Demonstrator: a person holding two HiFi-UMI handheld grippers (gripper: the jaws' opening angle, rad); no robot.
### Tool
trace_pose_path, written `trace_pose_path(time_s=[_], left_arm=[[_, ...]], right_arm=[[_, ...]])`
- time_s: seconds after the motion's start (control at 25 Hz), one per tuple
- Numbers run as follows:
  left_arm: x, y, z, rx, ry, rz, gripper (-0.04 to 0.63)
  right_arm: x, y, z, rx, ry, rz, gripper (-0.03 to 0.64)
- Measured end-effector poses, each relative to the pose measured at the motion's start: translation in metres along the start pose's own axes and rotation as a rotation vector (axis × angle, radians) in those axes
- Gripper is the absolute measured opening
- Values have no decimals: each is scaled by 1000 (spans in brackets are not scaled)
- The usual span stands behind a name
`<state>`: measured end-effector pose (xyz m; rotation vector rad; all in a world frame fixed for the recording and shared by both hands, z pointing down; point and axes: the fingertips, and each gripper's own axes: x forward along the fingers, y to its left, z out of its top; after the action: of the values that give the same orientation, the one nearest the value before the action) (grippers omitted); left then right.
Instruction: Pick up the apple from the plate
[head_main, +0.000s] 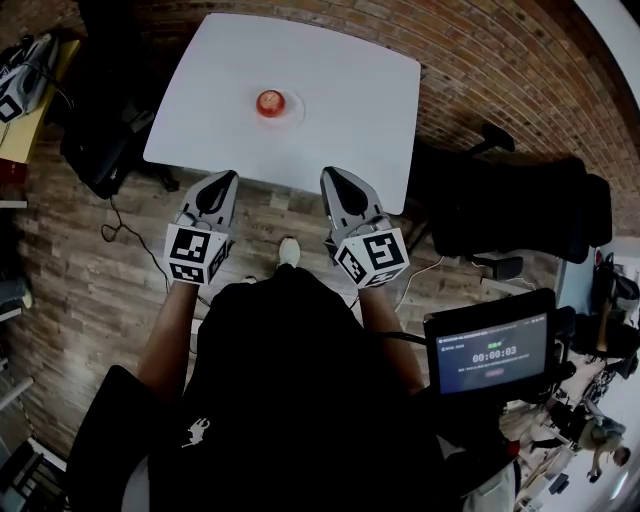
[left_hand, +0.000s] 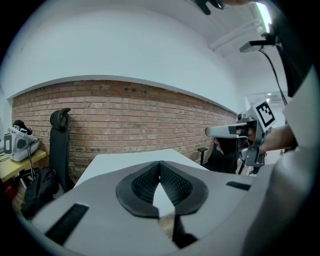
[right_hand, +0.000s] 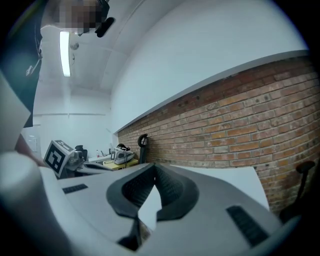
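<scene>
In the head view a red apple (head_main: 270, 102) sits on a small white plate (head_main: 297, 109) near the middle of a white table (head_main: 350, 90). My left gripper (head_main: 226, 178) and right gripper (head_main: 334, 175) are held side by side just short of the table's near edge, both pointing toward it. Each is shut with nothing between its jaws. In the left gripper view the left gripper (left_hand: 160, 163) has its tips together and the table top (left_hand: 120, 162) lies beyond. The right gripper view shows the right gripper (right_hand: 154, 165) likewise closed. Neither gripper view shows the apple.
A black office chair (head_main: 520, 210) stands right of the table and a black chair with bags (head_main: 100, 140) at its left. A screen showing a timer (head_main: 490, 350) is at lower right. A brick wall (left_hand: 125, 120) runs behind the table. The person's shoe (head_main: 289, 250) is on the floor.
</scene>
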<state>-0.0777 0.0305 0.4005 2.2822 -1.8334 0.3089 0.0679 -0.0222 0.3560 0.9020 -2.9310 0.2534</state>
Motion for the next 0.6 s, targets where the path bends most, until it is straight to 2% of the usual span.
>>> trace_pose_path(time_s=[0.4, 0.6], left_arm=[[39, -5, 6, -11, 23, 50, 6], [49, -14, 2, -14, 40, 53, 6]], right_arm=[[22, -39, -4, 18, 27, 74, 3], [29, -45, -9, 30, 51, 120, 3]])
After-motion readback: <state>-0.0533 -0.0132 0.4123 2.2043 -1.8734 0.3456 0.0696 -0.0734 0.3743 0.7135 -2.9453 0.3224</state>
